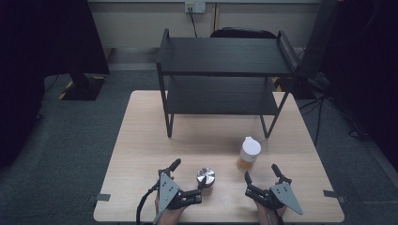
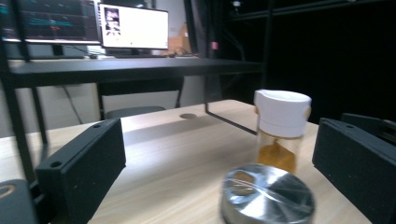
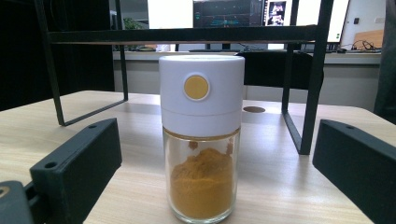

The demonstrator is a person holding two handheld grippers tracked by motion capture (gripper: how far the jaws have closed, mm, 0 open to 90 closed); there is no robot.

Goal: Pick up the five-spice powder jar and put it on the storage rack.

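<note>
Silver-lidded tin (image 1: 205,177): upright near the table's (image 1: 141,140) near edge, between the wide-open, empty jaws of the left gripper (image 1: 189,174), pads clear of it. Spice jar (image 1: 248,153), white cap, orange powder: just right and farther. Right gripper (image 1: 261,171): near the jar, spread wide, empty. Black shelf rack (image 1: 225,56): far side.

A squat round can with a shiny silver metal lid (image 1: 205,177) stands upright on the pale wooden table near its front edge. Just to its right, a little farther back, a clear glass jar with a white cap (image 1: 248,153) stands upright, part-filled with orange-brown powder.
</note>
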